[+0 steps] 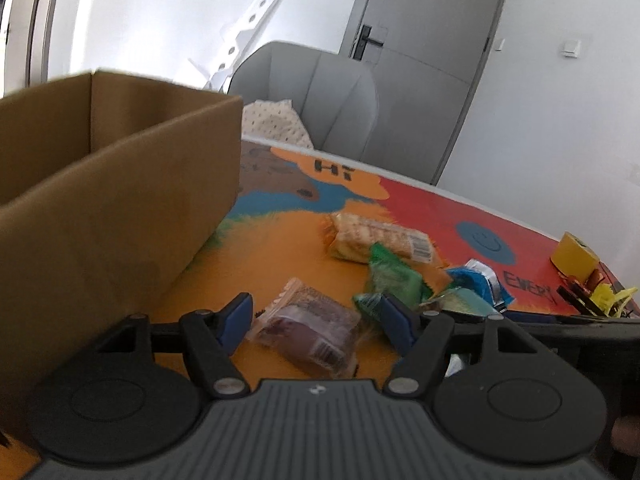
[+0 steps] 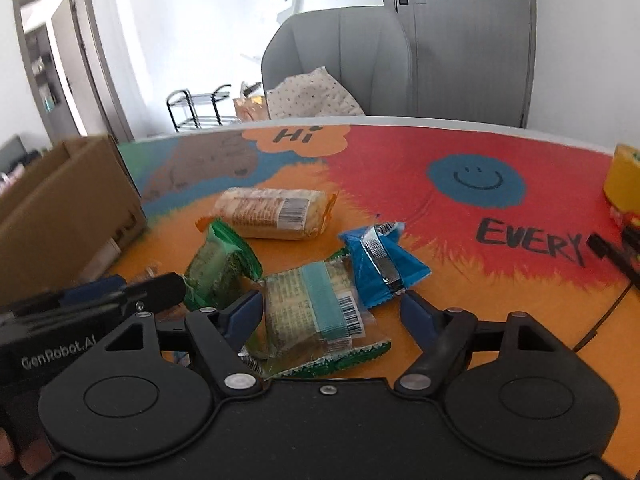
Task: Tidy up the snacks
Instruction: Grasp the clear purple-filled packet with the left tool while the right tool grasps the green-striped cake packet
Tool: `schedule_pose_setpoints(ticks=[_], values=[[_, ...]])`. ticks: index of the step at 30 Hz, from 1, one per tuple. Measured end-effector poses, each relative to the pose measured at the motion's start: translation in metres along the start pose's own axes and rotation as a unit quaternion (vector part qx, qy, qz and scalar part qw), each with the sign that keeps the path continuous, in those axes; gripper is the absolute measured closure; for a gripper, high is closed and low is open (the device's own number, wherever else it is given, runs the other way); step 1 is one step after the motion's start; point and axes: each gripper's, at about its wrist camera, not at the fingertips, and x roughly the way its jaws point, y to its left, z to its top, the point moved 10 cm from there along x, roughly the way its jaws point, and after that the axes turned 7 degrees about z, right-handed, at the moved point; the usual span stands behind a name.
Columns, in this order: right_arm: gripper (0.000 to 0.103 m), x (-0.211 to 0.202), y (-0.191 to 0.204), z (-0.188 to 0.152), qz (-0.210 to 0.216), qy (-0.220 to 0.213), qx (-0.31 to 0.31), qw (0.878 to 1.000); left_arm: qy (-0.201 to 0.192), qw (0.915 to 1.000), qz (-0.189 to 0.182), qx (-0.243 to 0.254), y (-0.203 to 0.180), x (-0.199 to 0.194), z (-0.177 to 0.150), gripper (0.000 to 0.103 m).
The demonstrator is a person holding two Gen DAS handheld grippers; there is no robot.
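While both pairs of fingers are standing wide apart and holding nothing, the left gripper point(image 1: 316, 320) is framing a brown packet point(image 1: 310, 330) lying on the tabletop point(image 1: 272, 256), with the box point(image 1: 112, 208) wall rising close on its left. The right gripper point(image 2: 332, 316) is straddling a clear packet point(image 2: 316, 316). Beyond it, a green packet point(image 2: 220, 268) and a blue packet point(image 2: 380, 264) are flanking it closely, and a long cracker pack point(image 2: 272, 212) is lying farther back. Open mat is stretching rightward toward the yellow tape point(image 2: 624, 180) at the far edge.

Wrapped snacks point(image 2: 308, 316) scattered, perhaps overlapping.
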Motion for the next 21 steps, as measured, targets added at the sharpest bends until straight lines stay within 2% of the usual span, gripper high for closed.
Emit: schedule_pose_setpoints(ticks=[2,5,8,13,16,21], values=[[0.047,-0.002,0.001,-0.001,-0.016,0.007,-0.012,1.0,0.0,1.0,0.0,0.002,0.0,0.0,0.001,0.033],[0.053,-0.01,-0.002,-0.004,-0.013,0.012,0.001,1.0,0.002,1.0,-0.001,0.003,-0.001,0.001,0.001,0.033],[0.054,-0.019,-0.003,-0.011,-0.015,0.01,0.009,1.0,0.003,1.0,-0.001,0.006,-0.001,0.001,0.0,0.035],[0.056,-0.034,0.002,-0.023,-0.011,0.003,0.027,1.0,0.009,0.9998,-0.004,0.017,-0.003,0.0,-0.002,0.054],[0.056,-0.042,0.004,-0.03,-0.014,-0.001,0.031,0.999,0.01,0.9994,-0.012,0.03,-0.006,-0.002,-0.005,0.06],[0.056,-0.051,0.006,-0.037,-0.03,-0.004,0.038,0.999,0.019,0.9988,-0.024,0.039,-0.008,-0.007,-0.009,0.066]])
